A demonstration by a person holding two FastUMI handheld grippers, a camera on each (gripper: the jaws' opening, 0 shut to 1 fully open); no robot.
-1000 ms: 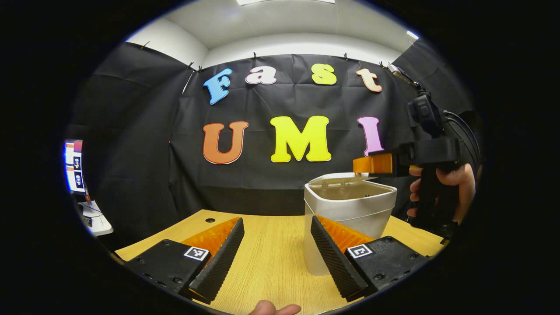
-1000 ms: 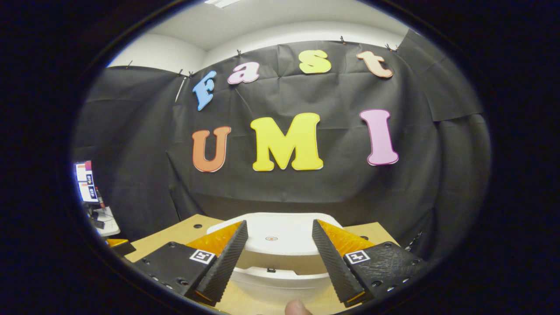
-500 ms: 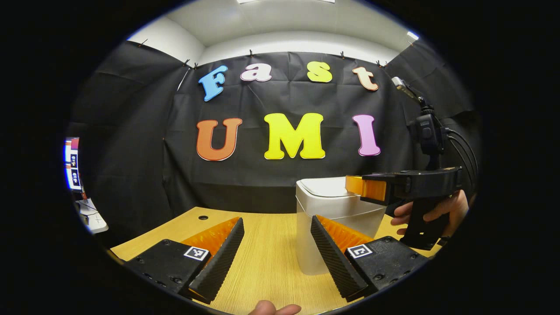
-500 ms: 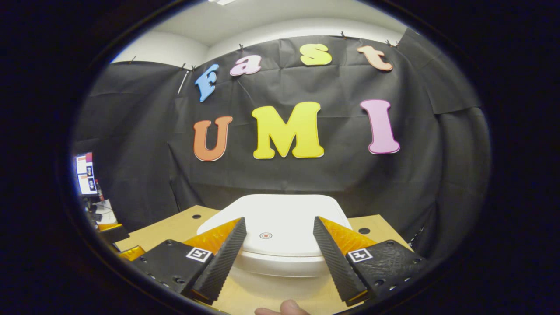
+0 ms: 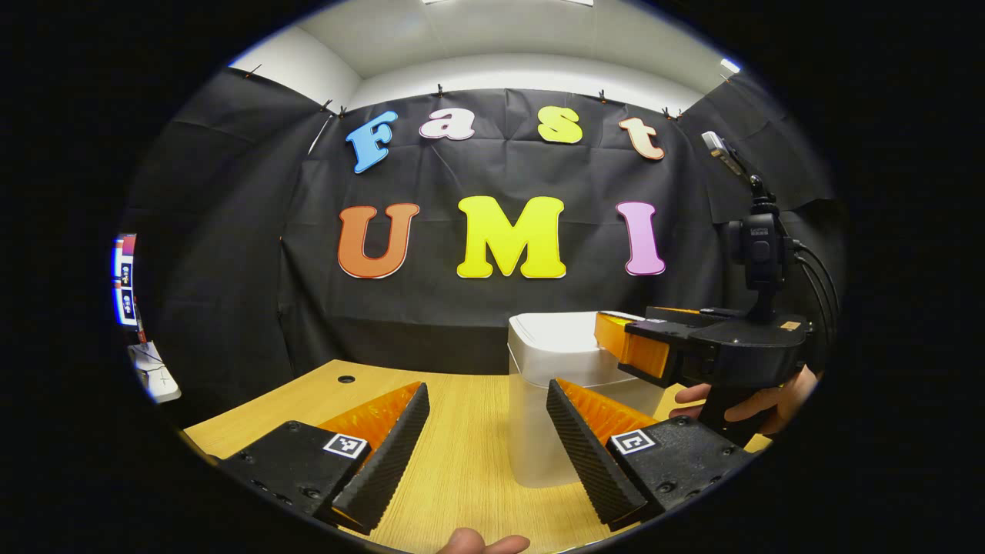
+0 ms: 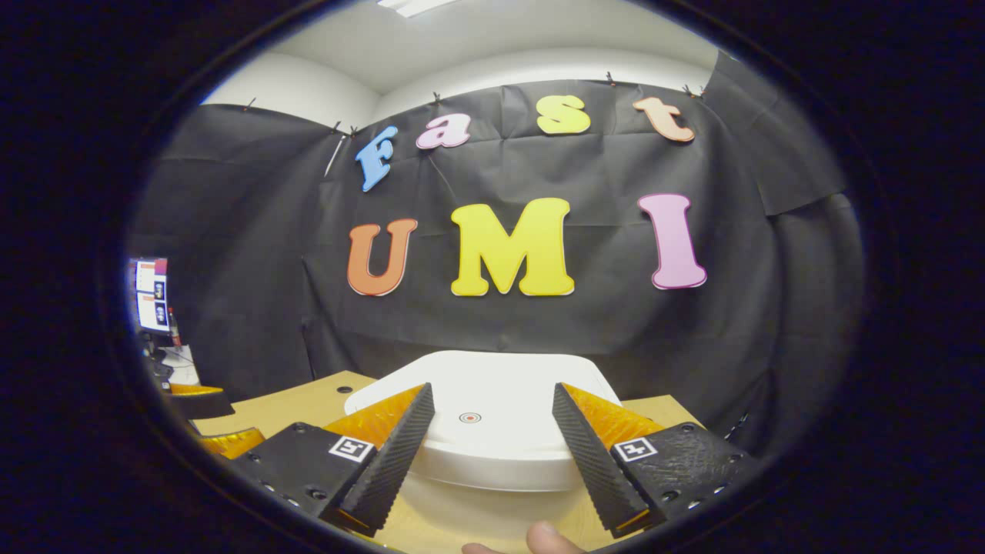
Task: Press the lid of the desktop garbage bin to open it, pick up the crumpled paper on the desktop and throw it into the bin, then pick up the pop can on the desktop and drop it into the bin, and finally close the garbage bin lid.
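atop the lid [image 6: 492,400] – a red dot [image 6: 469,418]

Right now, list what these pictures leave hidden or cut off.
- Bin contents: the shut lid covers them in both views.
- Bin's lower right side, left gripper view: behind the left gripper finger and the right gripper.
- Bin's base, right gripper view: under the lid and the right gripper's fingers.
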